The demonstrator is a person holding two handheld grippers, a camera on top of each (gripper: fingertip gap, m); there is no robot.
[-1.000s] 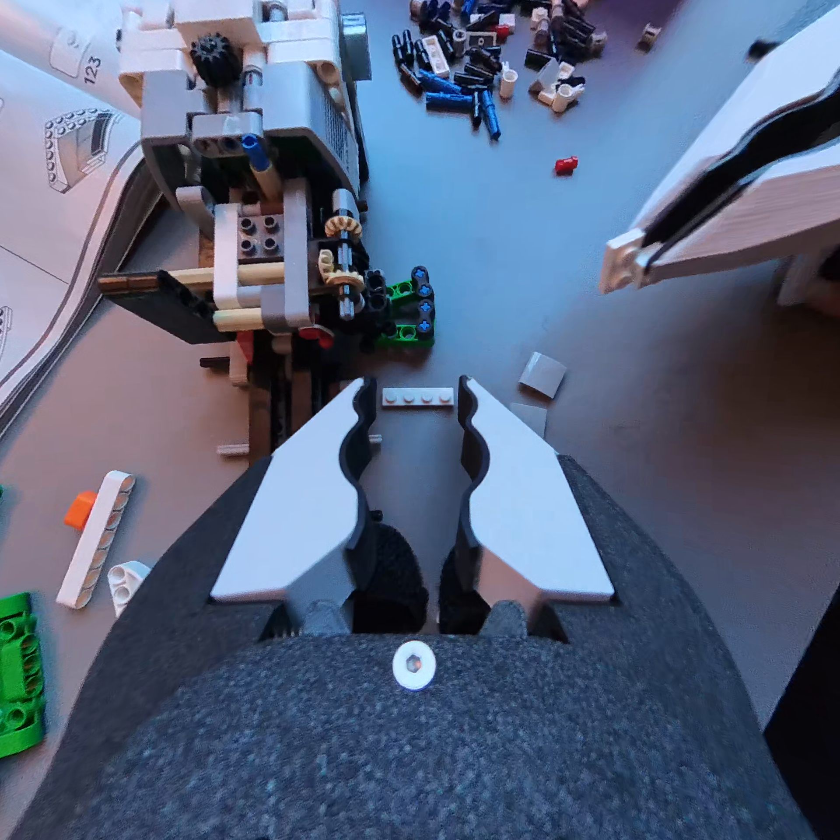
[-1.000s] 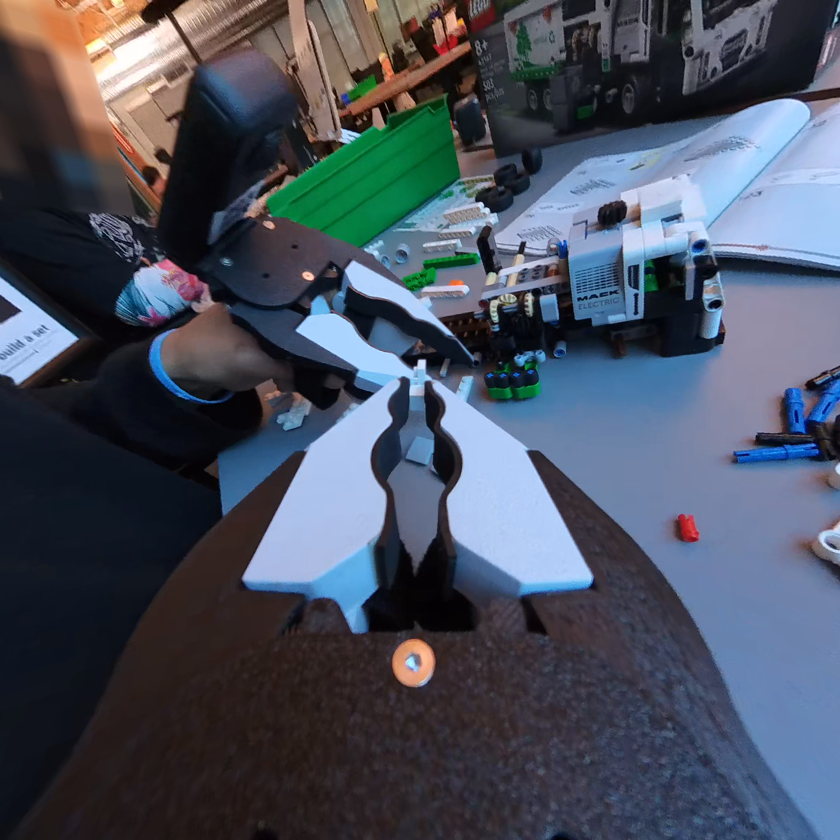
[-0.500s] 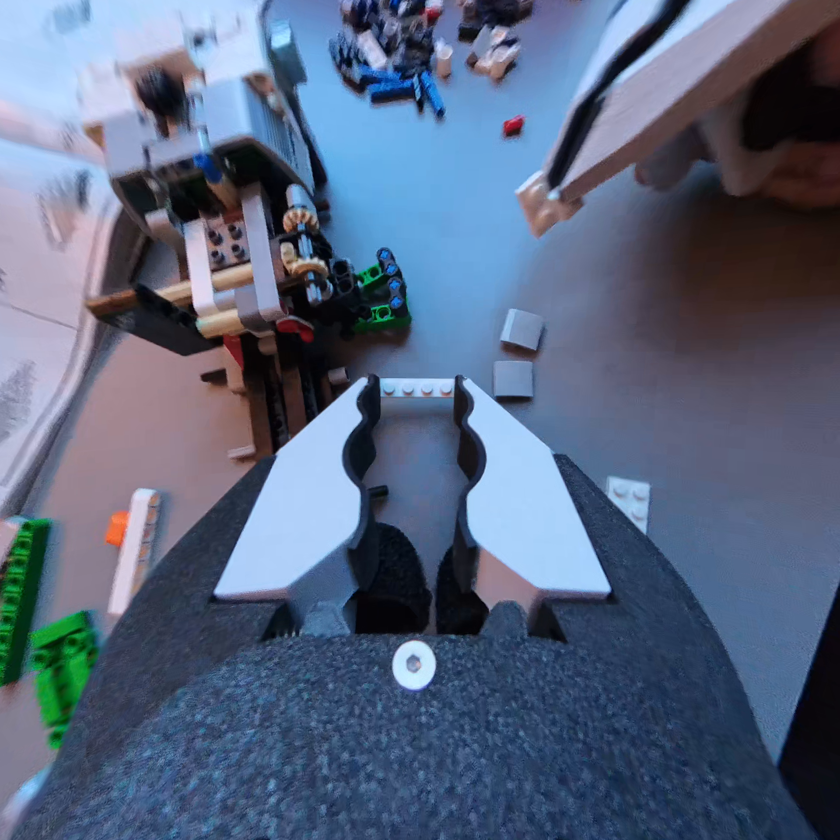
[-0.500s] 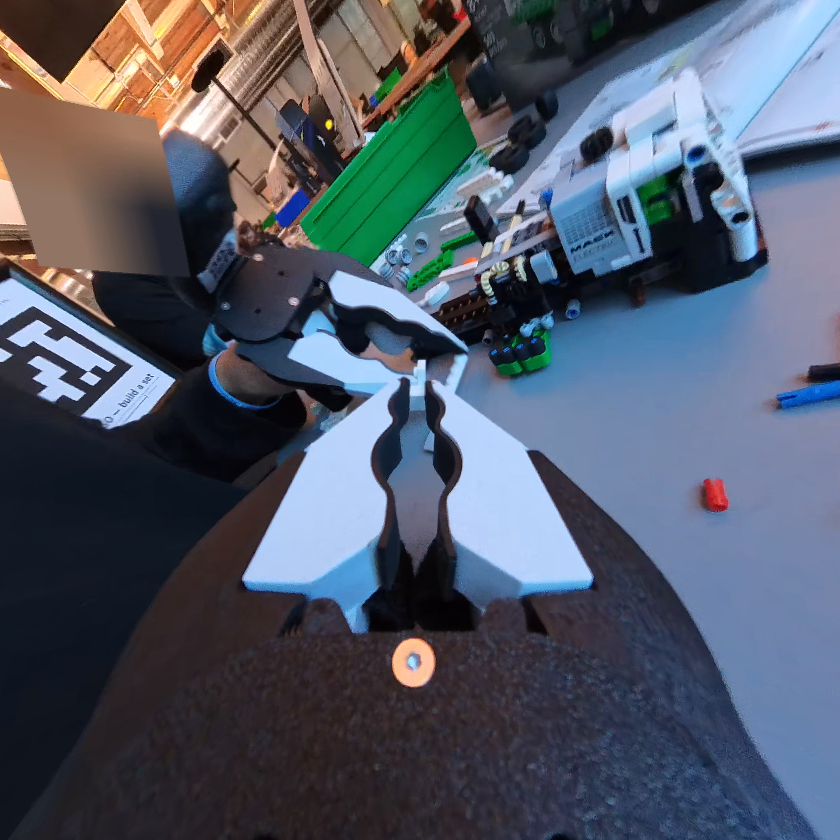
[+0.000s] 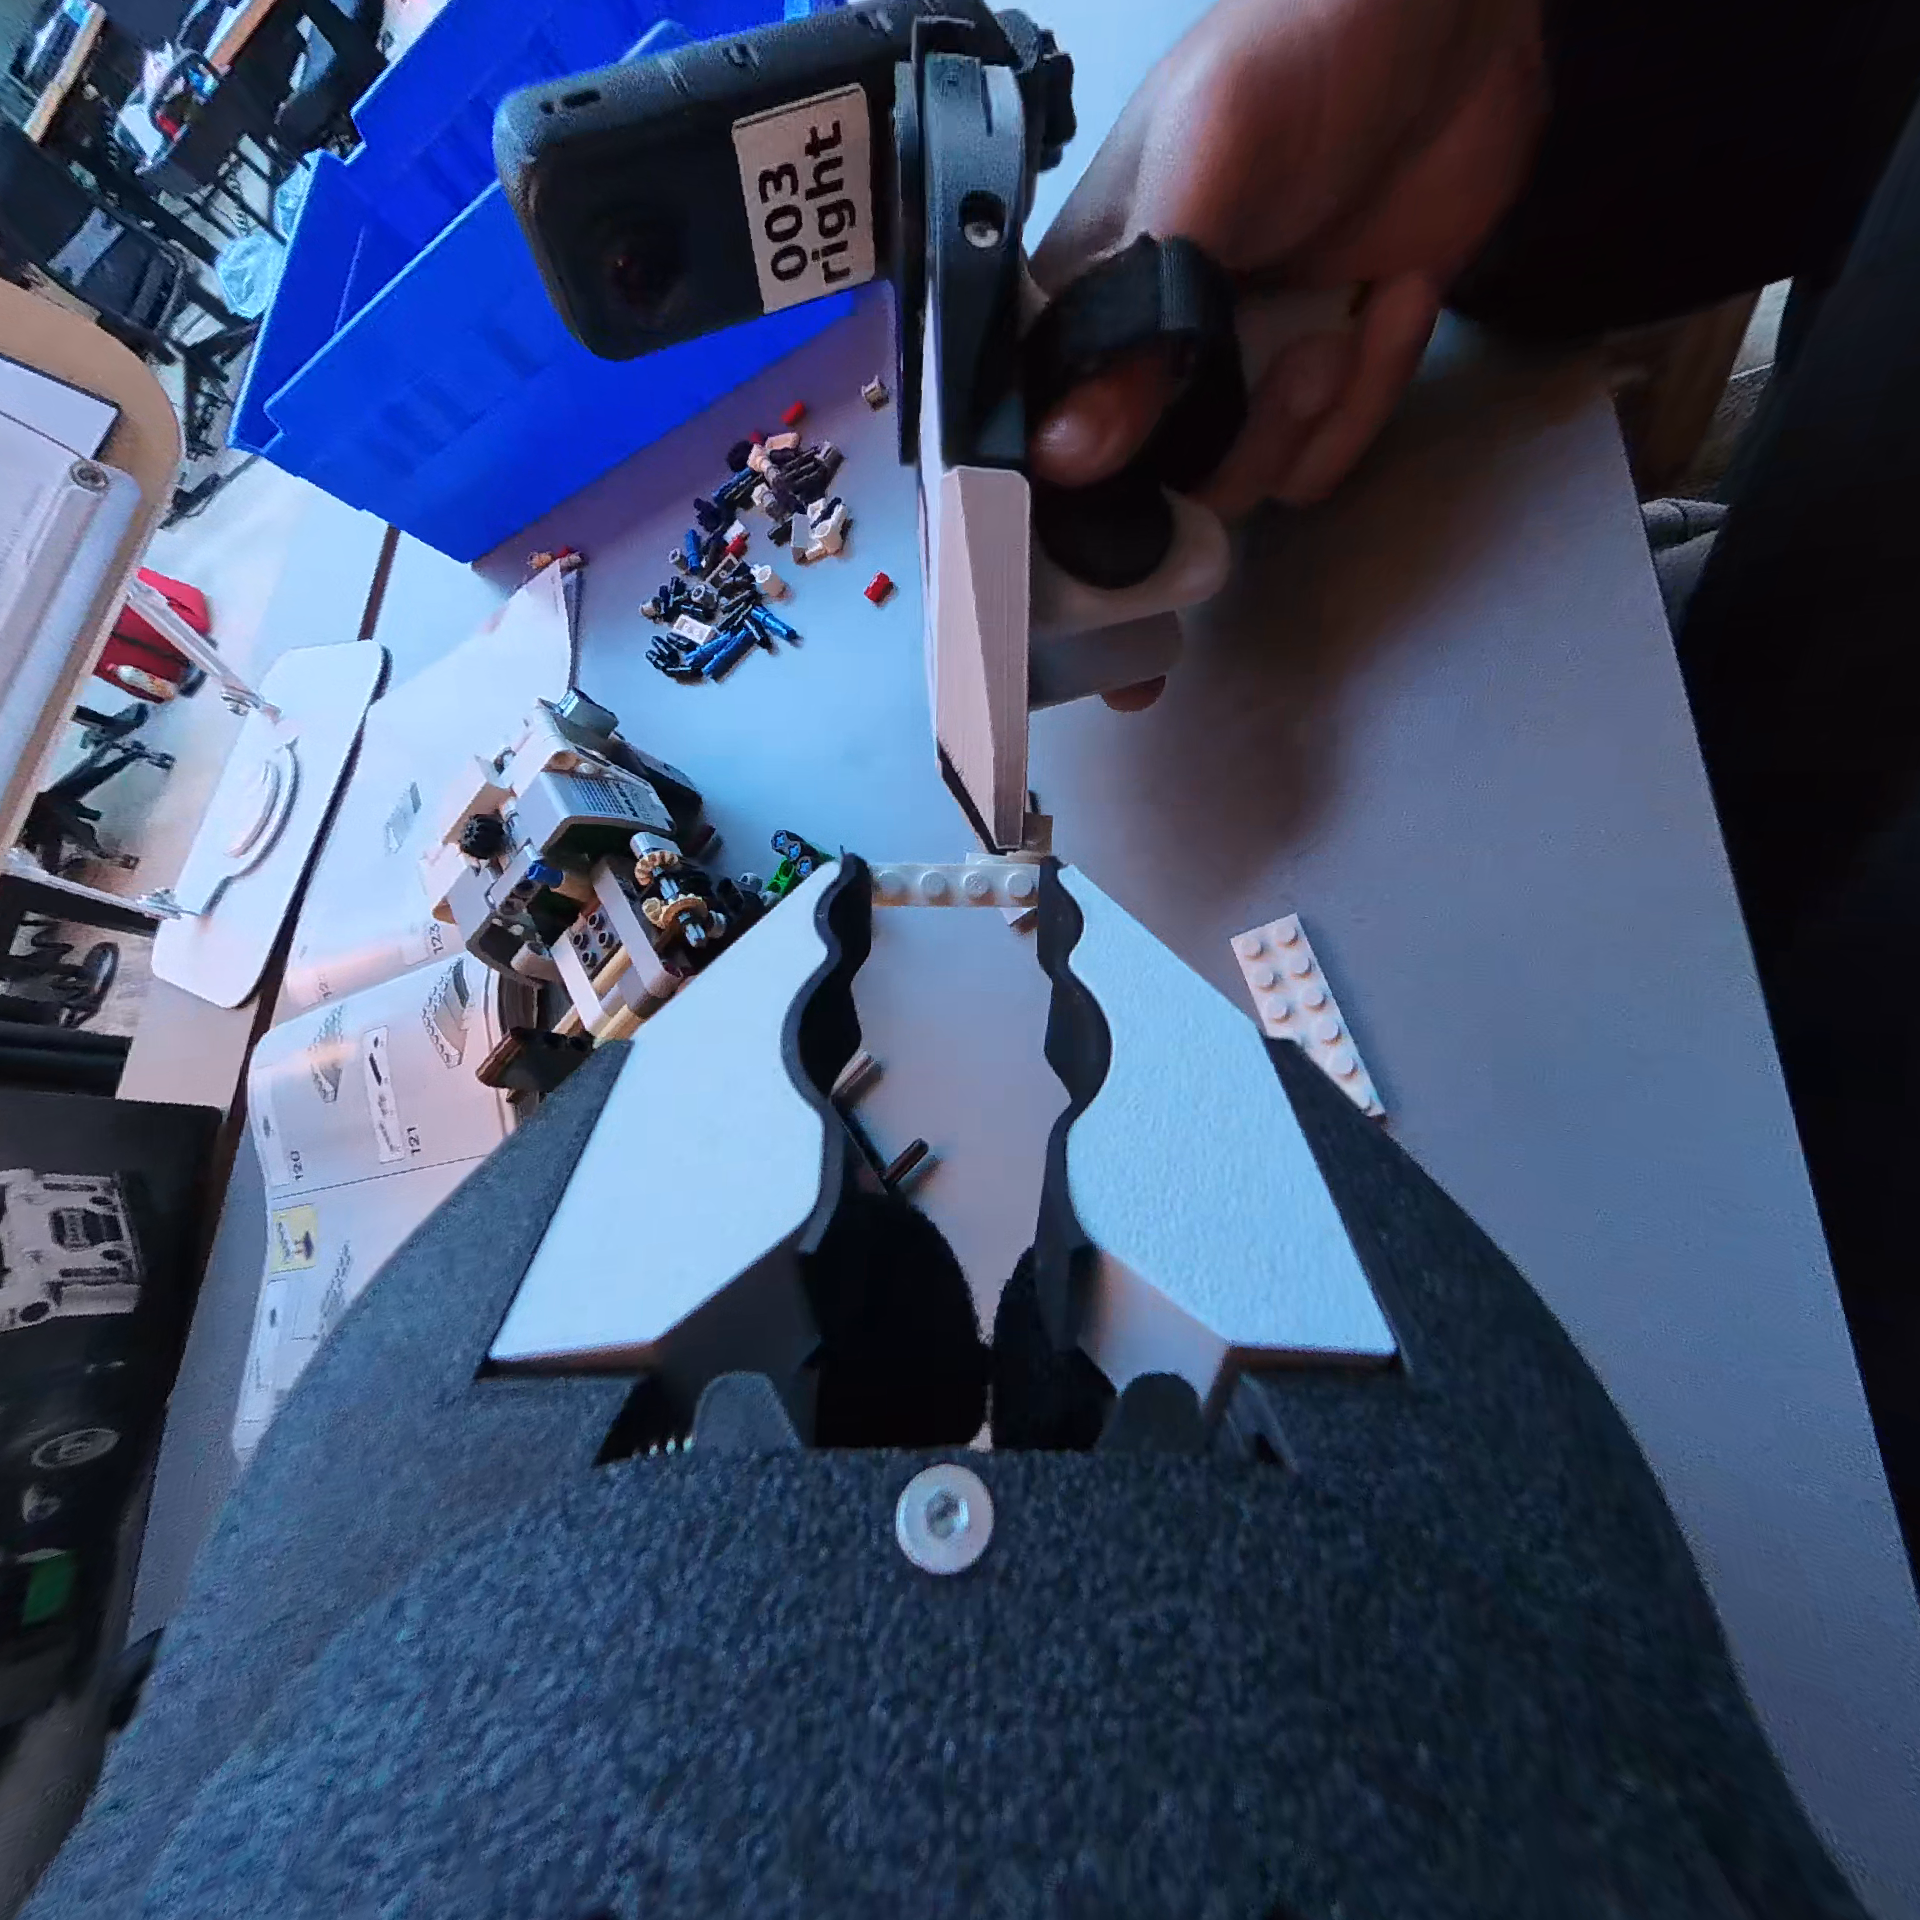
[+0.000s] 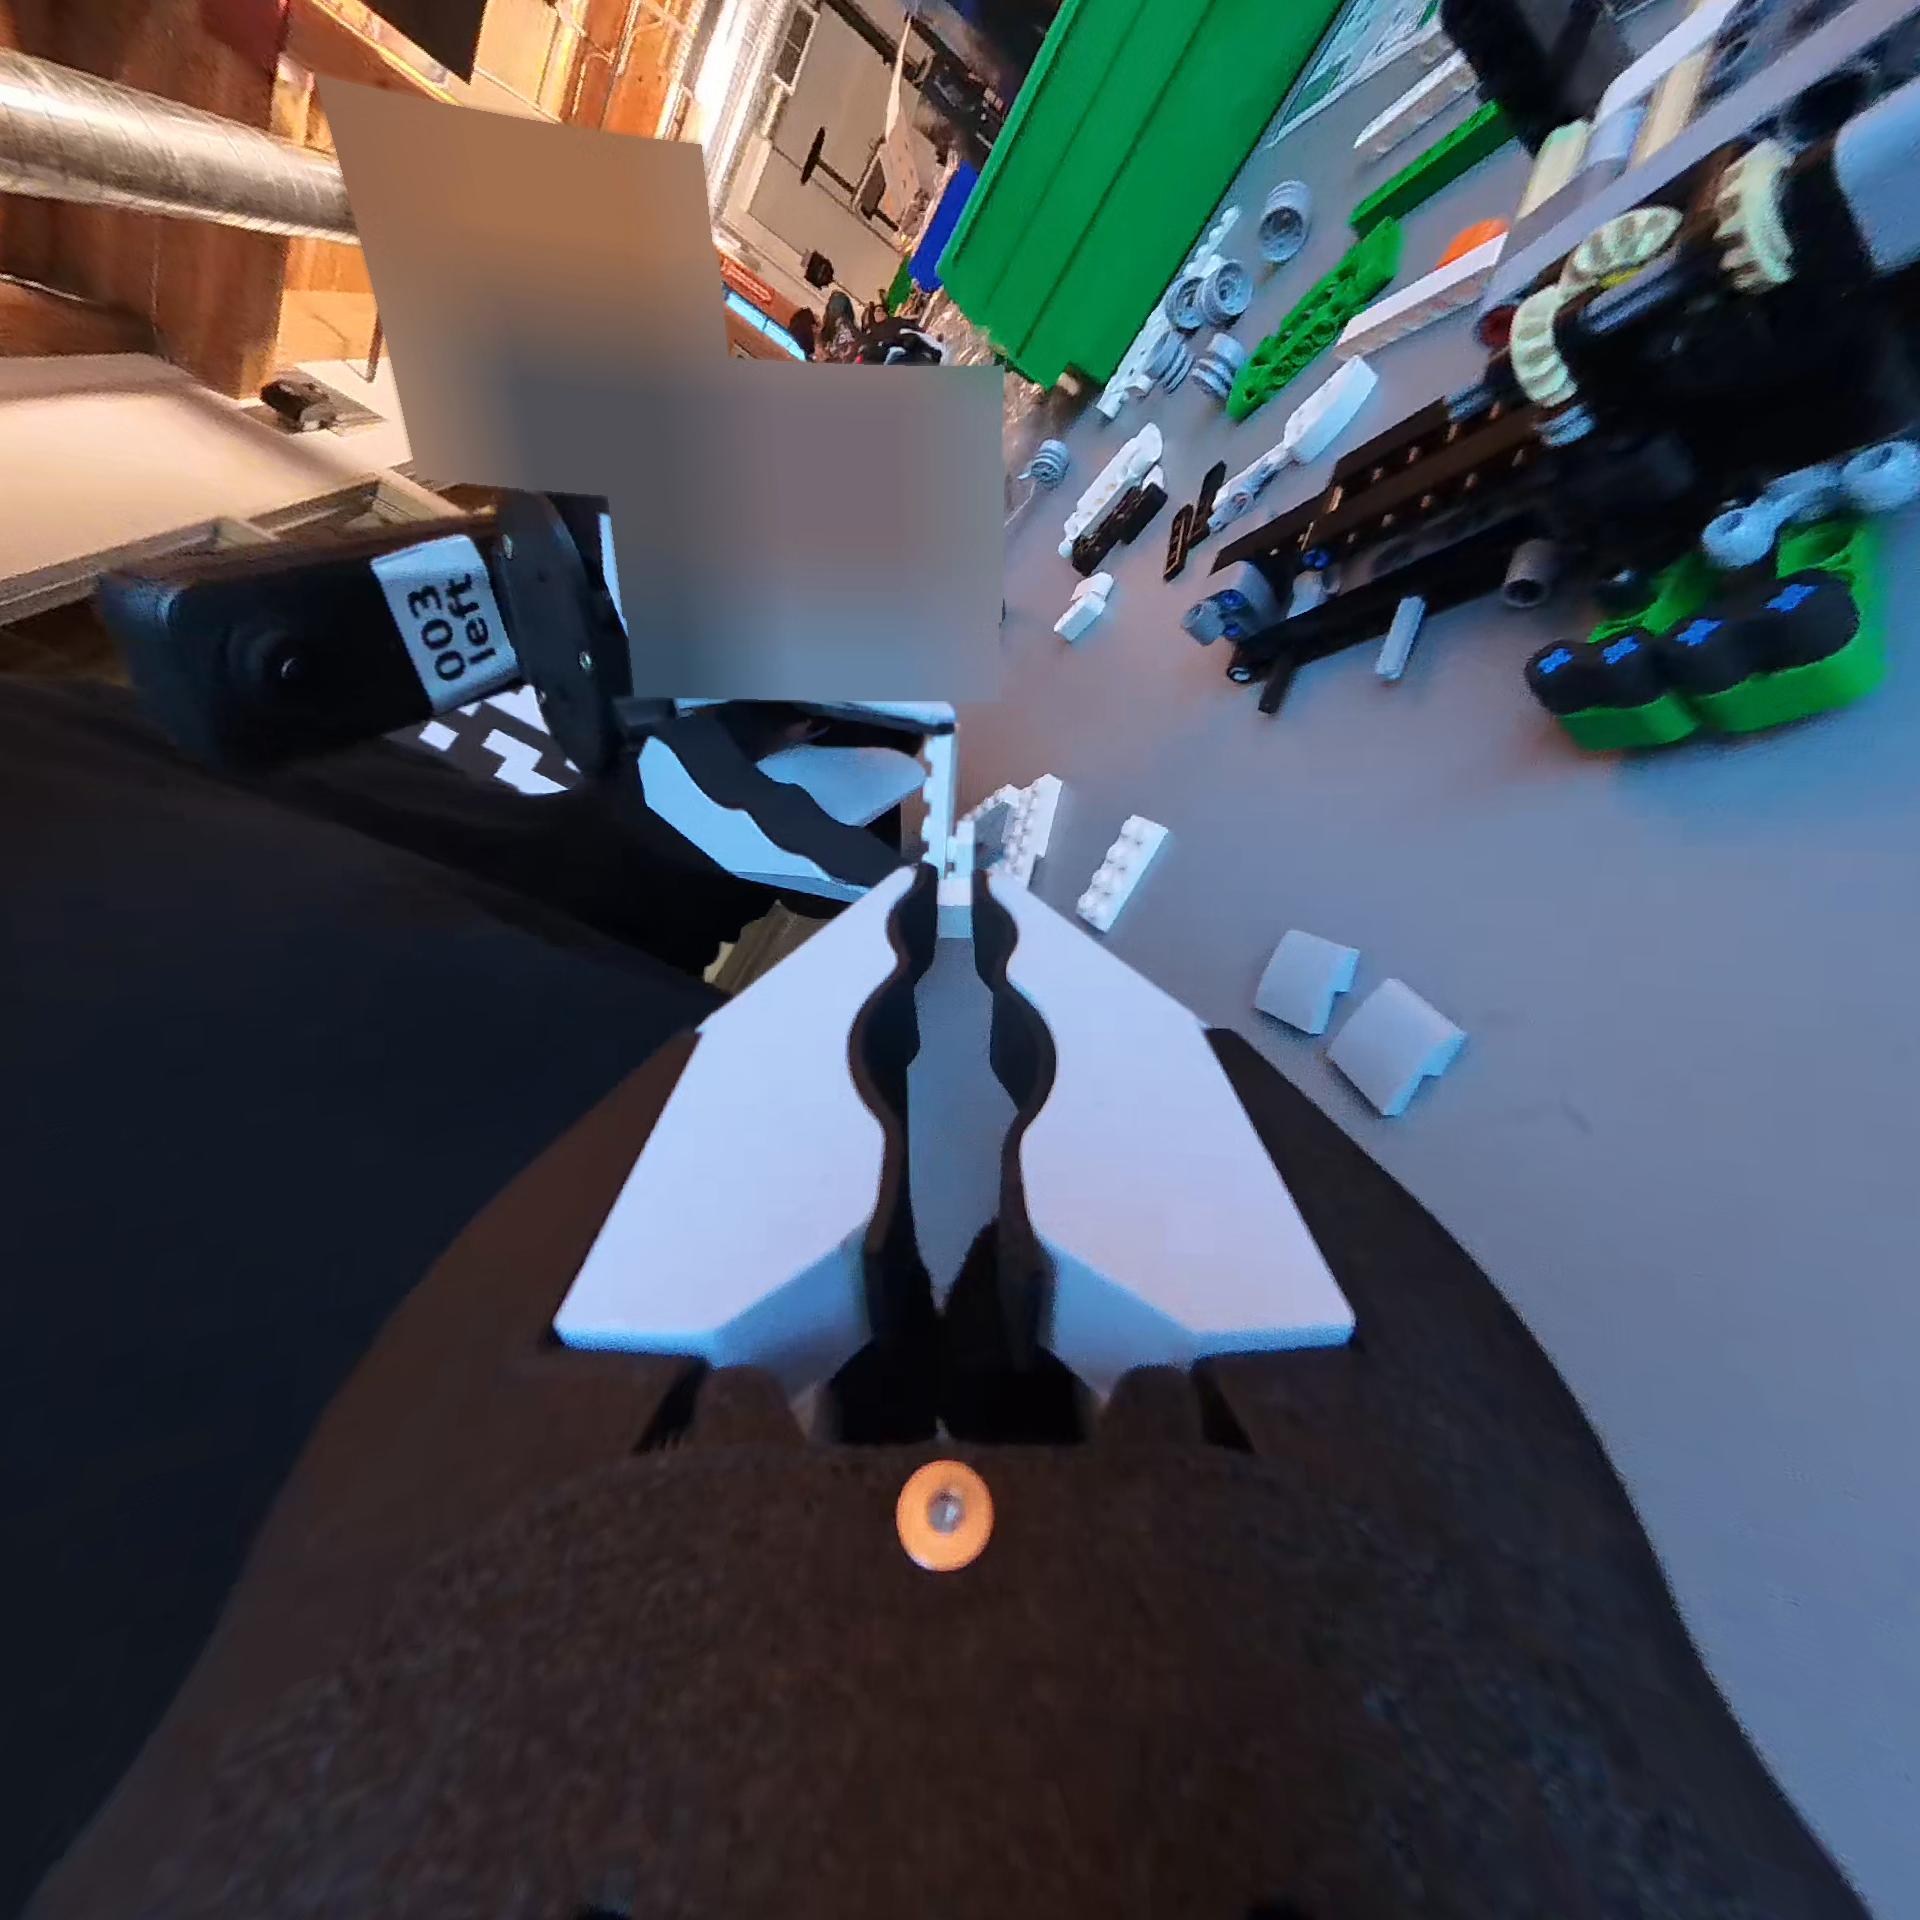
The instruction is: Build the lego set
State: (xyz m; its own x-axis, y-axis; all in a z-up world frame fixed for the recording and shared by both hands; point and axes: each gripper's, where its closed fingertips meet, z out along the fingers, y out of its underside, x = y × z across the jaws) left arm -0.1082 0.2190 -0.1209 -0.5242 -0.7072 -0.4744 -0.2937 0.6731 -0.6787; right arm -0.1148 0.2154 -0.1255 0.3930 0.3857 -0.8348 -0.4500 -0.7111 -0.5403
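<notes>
Now left gripper (image 5: pixel 951 888) is pinching a thin white plate (image 5: pixel 956 885) endwise, held off the table; right gripper (image 6: pixel 948 894), jaws narrow, is clamping a small white piece (image 6: pixel 954 906) against it. Light, stiff, slippery; grip the edges.

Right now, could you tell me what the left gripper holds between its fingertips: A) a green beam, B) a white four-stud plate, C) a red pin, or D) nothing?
B: the white four-stud plate spans the left gripper fingertips, clamped at both ends, lifted off the table.
</notes>
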